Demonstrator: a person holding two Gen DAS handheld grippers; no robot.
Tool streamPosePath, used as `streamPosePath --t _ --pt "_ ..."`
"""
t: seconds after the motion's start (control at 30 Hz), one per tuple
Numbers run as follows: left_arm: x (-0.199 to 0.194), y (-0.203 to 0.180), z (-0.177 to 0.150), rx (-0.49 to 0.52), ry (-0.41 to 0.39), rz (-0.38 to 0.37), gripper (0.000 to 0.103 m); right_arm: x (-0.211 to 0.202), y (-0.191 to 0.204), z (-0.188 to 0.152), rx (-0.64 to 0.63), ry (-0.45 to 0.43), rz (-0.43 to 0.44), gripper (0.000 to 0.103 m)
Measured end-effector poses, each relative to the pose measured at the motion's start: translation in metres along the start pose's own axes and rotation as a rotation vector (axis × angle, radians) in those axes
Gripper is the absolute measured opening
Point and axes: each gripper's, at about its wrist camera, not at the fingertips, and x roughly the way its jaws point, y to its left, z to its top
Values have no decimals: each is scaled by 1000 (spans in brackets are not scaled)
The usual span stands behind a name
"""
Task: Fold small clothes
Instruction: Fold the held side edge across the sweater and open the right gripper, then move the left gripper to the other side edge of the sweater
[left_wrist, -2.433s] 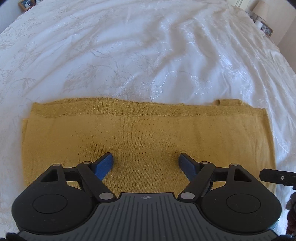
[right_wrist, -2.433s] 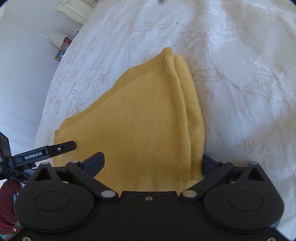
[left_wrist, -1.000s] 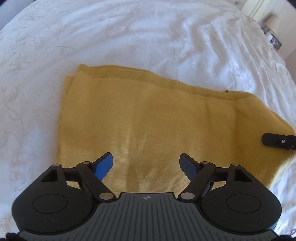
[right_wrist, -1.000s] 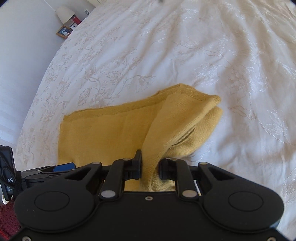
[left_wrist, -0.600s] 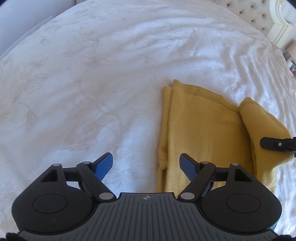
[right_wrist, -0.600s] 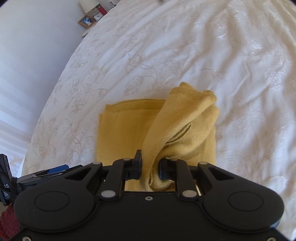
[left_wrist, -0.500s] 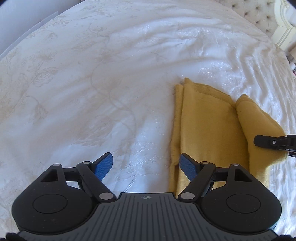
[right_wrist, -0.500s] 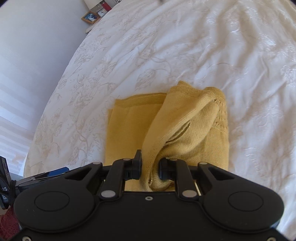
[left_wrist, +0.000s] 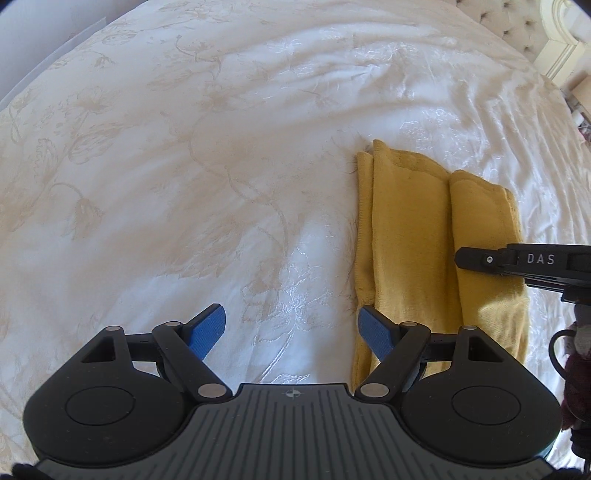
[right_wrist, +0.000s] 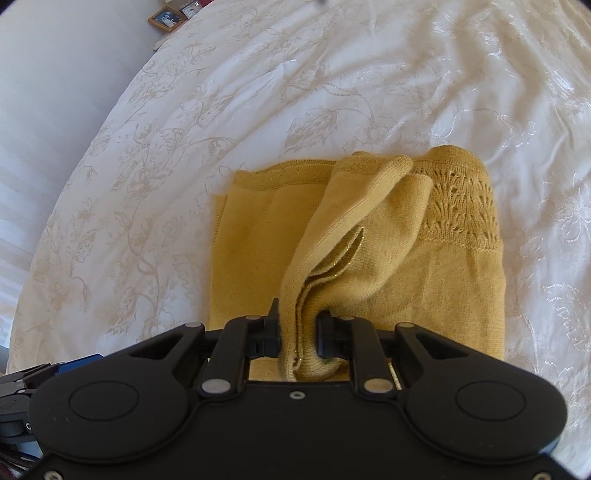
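Several layers of a mustard knit garment were pinched between the right gripper's closed jaws, the rest lying folded ahead on the embroidered white bedspread. Soft and limp, it looked best gripped at bunched edges. Beside it, the left gripper hung spread wide, holding nothing.

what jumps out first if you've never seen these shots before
The mustard-yellow knitted garment, half folded on the white floral-embroidered bedspread, draws the eye first. The right gripper is clamped on a bunched fold of it at the near edge. The left gripper, with blue pads, is open beside the garment's left edge.
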Motion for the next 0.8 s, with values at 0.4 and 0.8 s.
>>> streamPosePath --t 0.4,0.8 --pt "2 7 1 -9 13 15 78 16 25 2 -31 19 17 36" --pt "-1 6 12 14 -3 15 78 -34 8 -15 -54 -79 210 52"
